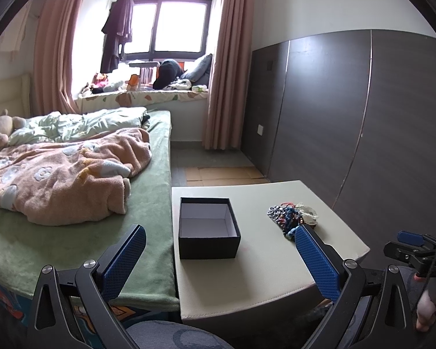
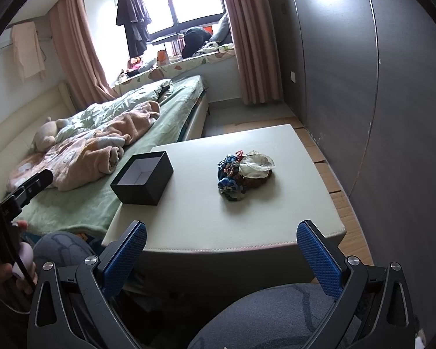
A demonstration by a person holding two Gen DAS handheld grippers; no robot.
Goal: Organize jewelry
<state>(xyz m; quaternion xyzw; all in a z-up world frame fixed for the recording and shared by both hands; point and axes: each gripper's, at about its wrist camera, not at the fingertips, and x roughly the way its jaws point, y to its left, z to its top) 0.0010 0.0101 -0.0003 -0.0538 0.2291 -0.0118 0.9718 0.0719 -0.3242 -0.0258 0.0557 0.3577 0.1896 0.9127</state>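
Tangled bead jewelry pile beside open black box.

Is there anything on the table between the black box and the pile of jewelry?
Nothing: only bare table lies between the black box and the jewelry pile. The right wrist view shows it best.

In the left wrist view the left gripper's right fingertip covers the near edge of the jewelry pile, and the right gripper is cut off by the frame's right edge, so its jaws cannot be read there. The pile's separate pieces (beads, a pale gauzy thing) are too small and tangled to tell apart. The near wall of the black box hides part of its floor.
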